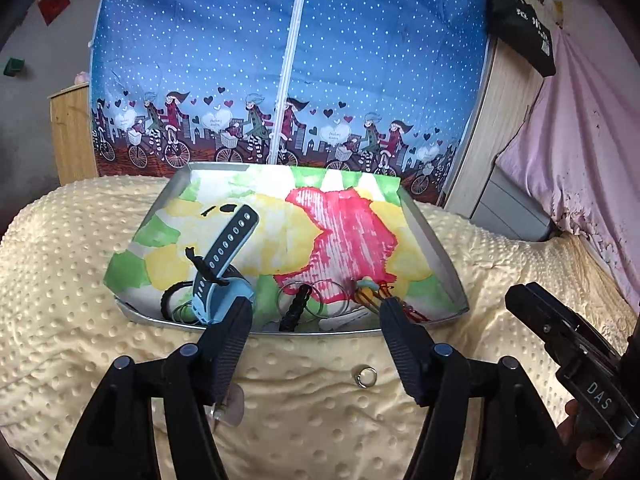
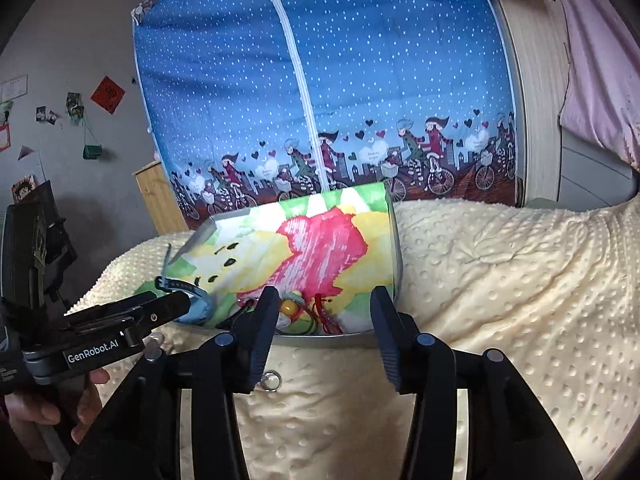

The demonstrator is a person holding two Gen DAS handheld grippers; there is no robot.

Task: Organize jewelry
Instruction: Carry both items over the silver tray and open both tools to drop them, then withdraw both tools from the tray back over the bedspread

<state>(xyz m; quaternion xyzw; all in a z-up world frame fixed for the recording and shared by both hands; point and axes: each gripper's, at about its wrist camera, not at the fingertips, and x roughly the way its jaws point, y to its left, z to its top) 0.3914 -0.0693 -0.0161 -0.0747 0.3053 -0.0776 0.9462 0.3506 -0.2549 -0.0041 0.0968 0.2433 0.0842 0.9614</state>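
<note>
- The left gripper (image 1: 316,312) is wide open and holds nothing. Its two black fingers (image 1: 228,344) reach to the near edge of the tray.
- The right gripper (image 2: 324,300) is wide open too, with nothing between its fingers. It sits just in front of the same near edge.
- A small silver ring (image 1: 366,376) lies alone on the bumpy cream blanket (image 1: 72,300). It is between the left gripper's fingers and just in front of the tray, not in it.
- A small clear plastic piece (image 1: 230,408) lies on the blanket under the left gripper's left finger. What it is cannot be told.
- The metal tray (image 1: 432,236) rests on the blanket. A painted paper (image 1: 344,224) in red, yellow and green lines it.
- The jewelry sits in a bunch along the near side of the tray.
- At the near left is a blue watch (image 1: 218,300) with its dark strap sticking up.
- Next to the watch are a black hair band (image 1: 170,296) and thin silver hoops (image 1: 320,296).
- A black braided cord (image 1: 294,308) lies across the hoops.
- At the near right is a bracelet with a yellow bead (image 2: 289,307) and red string (image 2: 326,318).
- Behind the bed hangs a blue cloth wardrobe cover (image 1: 240,60) with white dots and bike riders.
</note>
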